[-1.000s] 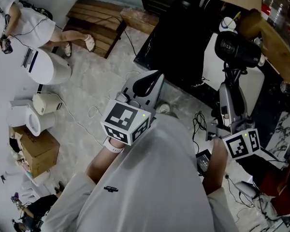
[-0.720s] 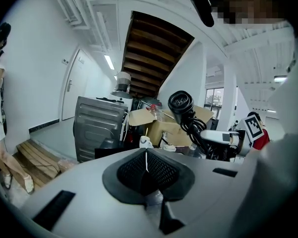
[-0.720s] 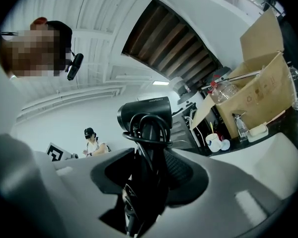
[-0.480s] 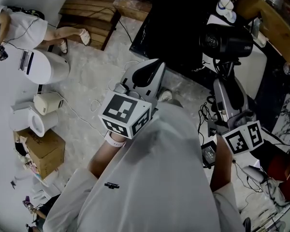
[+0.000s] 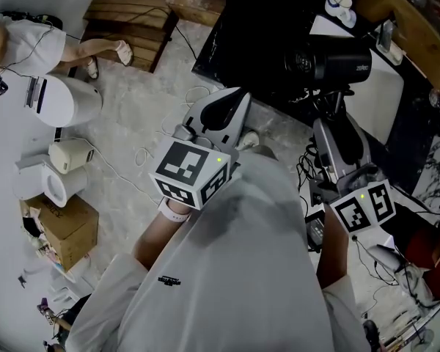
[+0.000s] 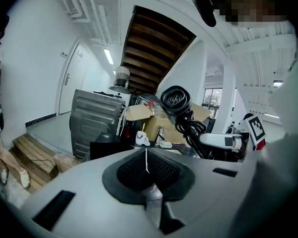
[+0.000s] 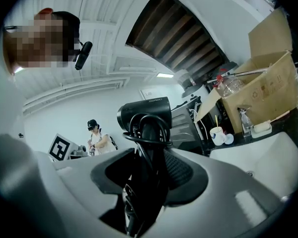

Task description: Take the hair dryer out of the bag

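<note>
Compared with a second ago, the right hand-held gripper (image 5: 331, 123) has carried the hair dryer (image 5: 330, 61) a little to the left in the head view. The dryer has also swung, so its black barrel now lies side-on over the near edge of the dark desk (image 5: 235, 42). The left hand-held gripper (image 5: 227, 105) has barely shifted. It is fully closed with nothing between its jaws, and it points toward the desk. The right one stands fairly wide, its jaws clamped on the dryer's handle, which has the cord looped around it. In the right gripper view the hair dryer (image 7: 145, 114) rises straight up from between the jaws. White lettering runs along the barrel, but it is too small for me to read. The cardboard box (image 7: 268, 83) at the far right carries printed symbols I can't make out either. Each gripper's cube shows black-and-white square markers.
</note>
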Motion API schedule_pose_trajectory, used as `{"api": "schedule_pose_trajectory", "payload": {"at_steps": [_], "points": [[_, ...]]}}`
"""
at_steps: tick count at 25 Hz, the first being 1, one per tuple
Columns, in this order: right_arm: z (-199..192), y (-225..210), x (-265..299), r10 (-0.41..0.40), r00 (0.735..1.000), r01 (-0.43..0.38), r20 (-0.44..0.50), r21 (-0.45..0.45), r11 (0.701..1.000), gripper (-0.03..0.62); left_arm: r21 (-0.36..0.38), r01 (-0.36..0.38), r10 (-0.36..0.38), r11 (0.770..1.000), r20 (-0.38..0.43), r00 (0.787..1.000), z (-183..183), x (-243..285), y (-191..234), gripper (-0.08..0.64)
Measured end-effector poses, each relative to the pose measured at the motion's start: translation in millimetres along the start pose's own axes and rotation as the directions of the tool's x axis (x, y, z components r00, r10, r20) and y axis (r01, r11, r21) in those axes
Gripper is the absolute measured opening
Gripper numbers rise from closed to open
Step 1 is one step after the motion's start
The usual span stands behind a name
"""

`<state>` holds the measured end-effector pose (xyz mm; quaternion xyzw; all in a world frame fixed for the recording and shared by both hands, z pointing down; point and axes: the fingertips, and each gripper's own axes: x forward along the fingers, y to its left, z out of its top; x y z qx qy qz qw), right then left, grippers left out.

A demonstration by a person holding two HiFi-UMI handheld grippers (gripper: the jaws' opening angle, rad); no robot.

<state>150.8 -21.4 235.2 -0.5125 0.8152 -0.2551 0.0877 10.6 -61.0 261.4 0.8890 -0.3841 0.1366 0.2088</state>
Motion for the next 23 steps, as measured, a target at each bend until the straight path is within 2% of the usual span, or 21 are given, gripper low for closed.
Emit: {"api": "schedule_pose_trajectory", "payload": {"at_steps": [23], "points": [[14,-32,-4,-0.002,1.000,0.001,0.026,0.035,0.999,0.193,-0.001,-0.002,0.002,1.000,-0.016,1.000,-2,23,-22,0.014]]}}
